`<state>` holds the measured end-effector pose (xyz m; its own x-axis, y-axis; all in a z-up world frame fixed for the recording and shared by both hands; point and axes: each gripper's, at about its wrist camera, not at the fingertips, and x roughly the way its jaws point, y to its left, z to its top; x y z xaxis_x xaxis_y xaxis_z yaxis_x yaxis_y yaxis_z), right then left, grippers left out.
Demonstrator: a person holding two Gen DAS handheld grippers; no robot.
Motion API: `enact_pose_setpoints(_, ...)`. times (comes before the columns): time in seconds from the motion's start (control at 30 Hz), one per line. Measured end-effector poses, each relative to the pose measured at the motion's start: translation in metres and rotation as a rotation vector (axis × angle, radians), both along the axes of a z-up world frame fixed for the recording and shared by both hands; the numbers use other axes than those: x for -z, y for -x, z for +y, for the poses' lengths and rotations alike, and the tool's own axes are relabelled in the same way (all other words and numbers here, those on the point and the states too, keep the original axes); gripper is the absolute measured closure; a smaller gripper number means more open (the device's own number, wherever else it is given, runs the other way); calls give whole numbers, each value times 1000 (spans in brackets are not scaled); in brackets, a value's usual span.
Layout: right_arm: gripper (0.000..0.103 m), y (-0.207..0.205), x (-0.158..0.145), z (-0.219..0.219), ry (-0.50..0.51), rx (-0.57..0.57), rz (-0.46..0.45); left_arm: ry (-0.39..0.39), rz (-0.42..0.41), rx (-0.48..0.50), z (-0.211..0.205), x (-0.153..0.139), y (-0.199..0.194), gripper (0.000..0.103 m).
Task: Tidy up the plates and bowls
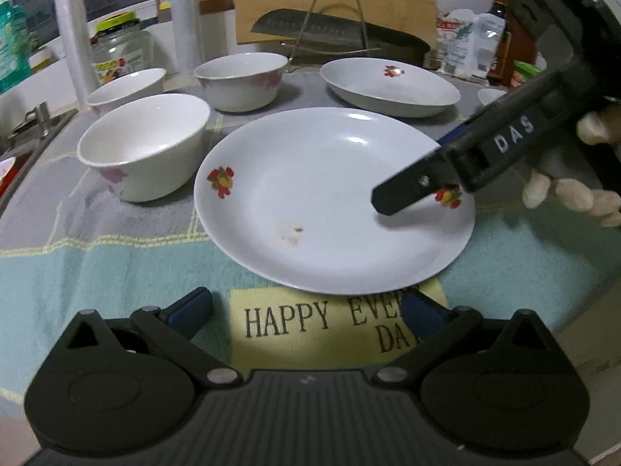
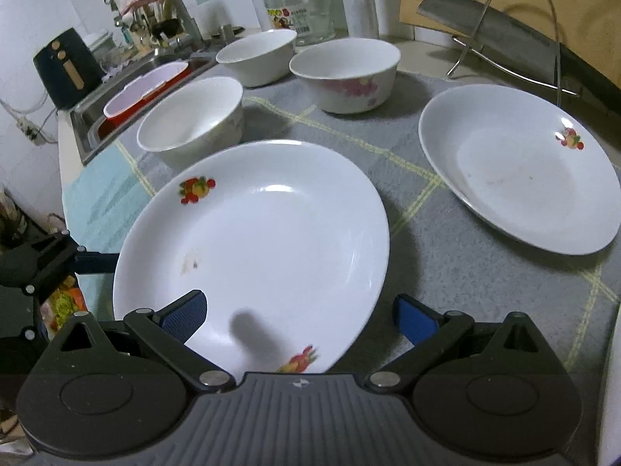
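Near plate (image 1: 333, 198): white, shallow, 2 fruit decals on the rim plus a small brownish smudge inside, sitting flat on the cloth-covered desk (image 1: 116, 256) in front of 3 bowls, with a 2nd plate (image 2: 520, 171) behind it. Right hand-held gripper (image 2: 299, 316) is spread wide, straddling the plate's near rim, contact unclear. Left hand-held gripper (image 1: 306, 308) also spread, empty, just short of the plate edge.

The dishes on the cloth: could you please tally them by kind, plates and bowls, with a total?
Plates: 2, the near plate and the far plate.
Bowls: 3, the near bowl, the flowered bowl and the back bowl.
Total: 5.
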<state>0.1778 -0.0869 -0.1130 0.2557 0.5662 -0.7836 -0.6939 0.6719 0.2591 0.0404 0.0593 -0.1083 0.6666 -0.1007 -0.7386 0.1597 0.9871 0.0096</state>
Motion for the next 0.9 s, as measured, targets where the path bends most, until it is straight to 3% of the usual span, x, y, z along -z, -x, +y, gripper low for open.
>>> enact_pose_setpoints(0.23, 0, -12, 1, 11, 0, -13, -10, 1, -6, 89, 7, 0, -7, 0)
enact_pose_setpoints(0.57, 0, -26, 0, 28, 42, -71, -13, -20, 59, 192, 16, -3, -26, 0)
enact_pose_setpoints(0.9, 0, -38, -1, 30, 18, -118, 37, -36, 28, 294, 24, -1, -29, 1)
